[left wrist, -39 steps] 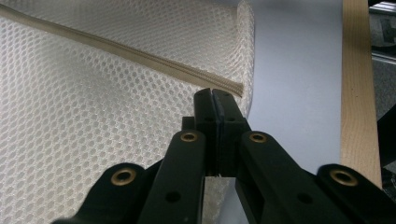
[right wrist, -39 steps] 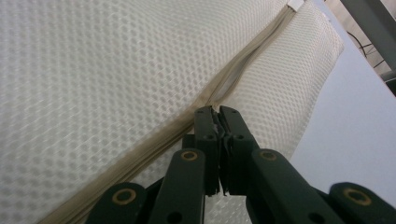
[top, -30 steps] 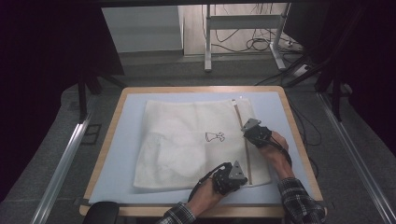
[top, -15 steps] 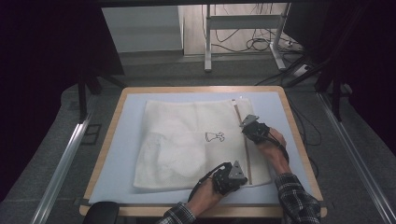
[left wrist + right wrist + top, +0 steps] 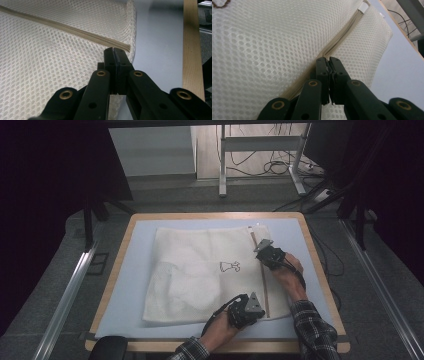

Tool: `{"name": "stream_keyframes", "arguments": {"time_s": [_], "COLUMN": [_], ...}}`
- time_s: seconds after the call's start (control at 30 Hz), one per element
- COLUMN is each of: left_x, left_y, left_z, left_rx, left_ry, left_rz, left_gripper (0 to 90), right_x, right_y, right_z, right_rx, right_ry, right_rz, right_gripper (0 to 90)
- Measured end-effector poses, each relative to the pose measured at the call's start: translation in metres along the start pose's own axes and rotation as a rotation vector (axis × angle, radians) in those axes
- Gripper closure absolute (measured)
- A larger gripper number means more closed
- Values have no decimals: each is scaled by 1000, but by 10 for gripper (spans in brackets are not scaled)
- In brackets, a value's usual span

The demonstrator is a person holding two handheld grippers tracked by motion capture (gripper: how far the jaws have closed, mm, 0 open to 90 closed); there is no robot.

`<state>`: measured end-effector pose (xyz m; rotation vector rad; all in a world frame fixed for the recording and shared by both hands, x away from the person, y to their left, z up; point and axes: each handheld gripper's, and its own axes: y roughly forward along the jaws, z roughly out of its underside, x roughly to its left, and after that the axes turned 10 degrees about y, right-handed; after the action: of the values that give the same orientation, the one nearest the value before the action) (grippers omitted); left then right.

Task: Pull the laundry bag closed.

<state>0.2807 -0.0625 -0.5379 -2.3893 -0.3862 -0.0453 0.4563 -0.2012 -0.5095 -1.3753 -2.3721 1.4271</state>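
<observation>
A white mesh laundry bag [image 5: 210,270] lay flat on the pale blue mat of my bench [image 5: 305,227], its beige zipper [image 5: 260,270] running along the side nearest my hands. My left gripper [image 5: 115,51] had its jaws closed on the bag's corner by the zipper's near end; my right gripper [image 5: 327,60] had its jaws closed on the zipper line, farther up. The mesh looked light, soft and floppy, likely to bunch and slide, so the firmer zipper tape seemed the best hold. The zipper pull, if there, was hidden between my right jaws, and the bag's contents stayed unclear
</observation>
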Motion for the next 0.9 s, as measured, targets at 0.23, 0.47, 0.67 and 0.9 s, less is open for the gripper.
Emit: {"name": "stream_keyframes", "arguments": {"time_s": [0.23, 0.47, 0.67, 0.9], "left_x": [0, 0, 0, 0], "left_y": [0, 0, 0, 0], "left_z": [0, 0, 0, 0], "left_rx": [0, 0, 0, 0], "left_ry": [0, 1, 1, 1], "left_rz": [0, -1, -1, -2], "left_gripper": [897, 897, 897, 897], "right_x": [-1, -3, -5, -8], "right_y": [5, 9, 12, 16], "right_z": [-4, -7, -10, -12], "right_rx": [5, 5, 5, 6], "right_ry": [-5, -5, -4, -5], "right_rz": [14, 24, 28, 28], "right_gripper": [859, 859, 859, 857]}}
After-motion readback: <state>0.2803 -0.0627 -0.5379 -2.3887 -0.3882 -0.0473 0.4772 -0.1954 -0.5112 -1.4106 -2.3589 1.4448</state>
